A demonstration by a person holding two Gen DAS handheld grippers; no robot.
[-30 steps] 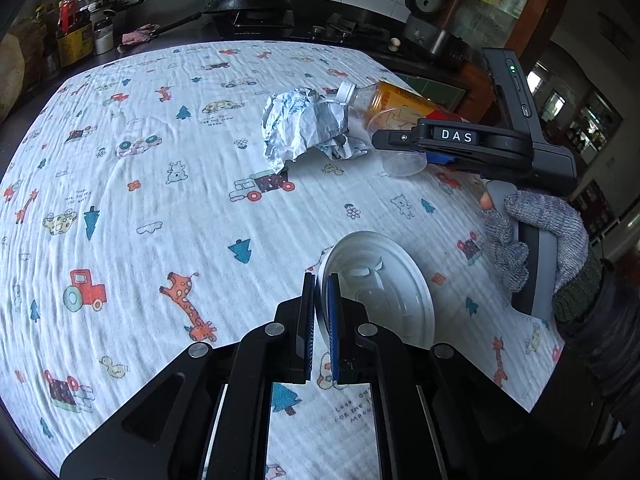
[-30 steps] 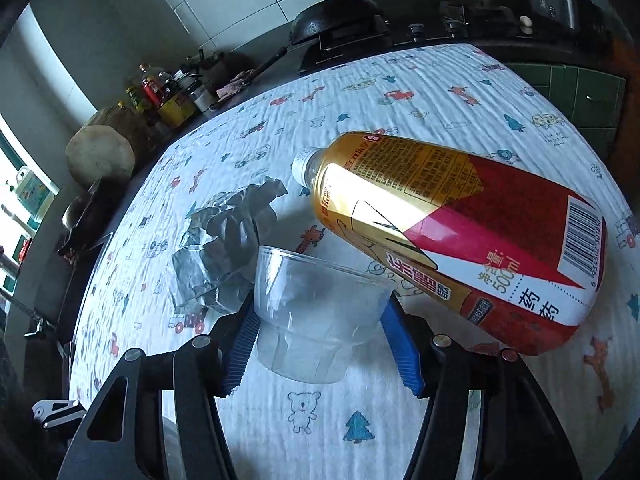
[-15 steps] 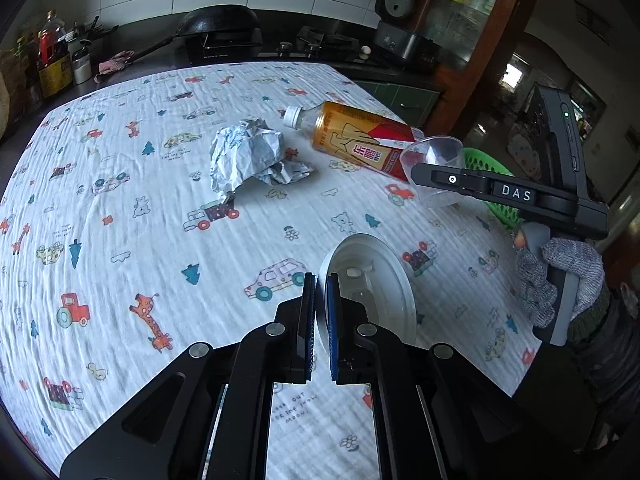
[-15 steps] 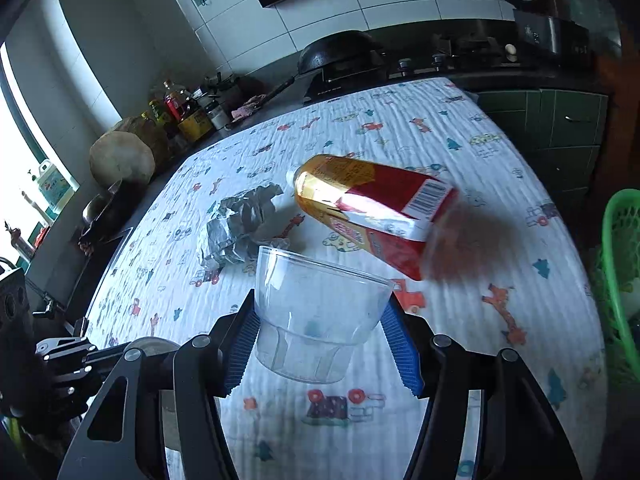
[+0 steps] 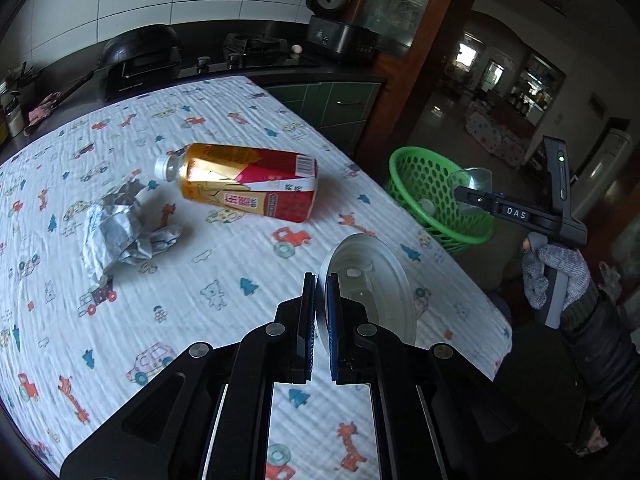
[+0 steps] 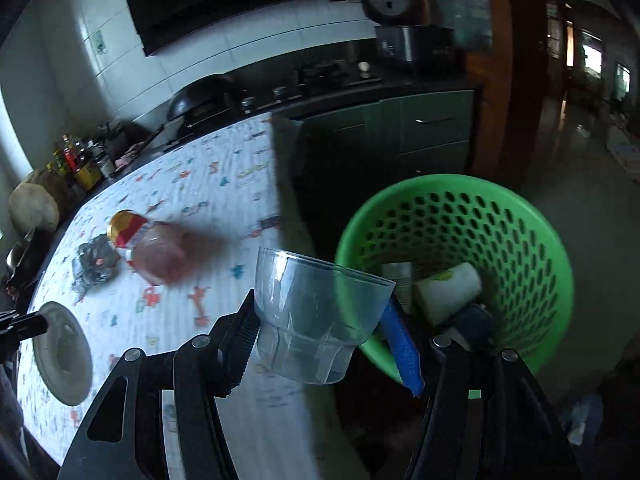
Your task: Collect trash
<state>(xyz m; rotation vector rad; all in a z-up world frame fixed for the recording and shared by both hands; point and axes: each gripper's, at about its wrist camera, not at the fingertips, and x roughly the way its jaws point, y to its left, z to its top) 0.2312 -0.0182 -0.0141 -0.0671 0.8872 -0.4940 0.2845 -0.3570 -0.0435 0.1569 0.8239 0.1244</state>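
Starting at the left of the table, you have a crumpled foil wrapper (image 5: 116,228) lying on the printed tablecloth (image 5: 224,304). Just to its right, a plastic drink bottle (image 5: 248,184) with a gold and red label lies on its side, its white cap toward the wrapper; the two are near each other, and you cannot tell whether they touch.

Your left gripper (image 5: 320,300) is clenched on the edge of a white plastic lid (image 5: 372,284). The lid stands on edge between the two blue pads, with its hollow face turned to the right, and it hangs above the tablecloth near the table's right-hand edge. In the right wrist view the same lid (image 6: 60,354) appears at the far left, held off the cloth.

Beyond the right edge of the table, on the floor, stands a green perforated basket (image 6: 516,240). It already contains a white paper cup (image 6: 448,292) lying on its side and some other items too dim to identify.

Your right gripper (image 6: 324,332) grasps a clear plastic cup (image 6: 312,316), upright, with a finger pressed on each side of its lower wall. The cup is past the table edge, beside the near rim of the basket. In the left wrist view your gloved right hand (image 5: 556,276) holds that gripper's handle by the basket.
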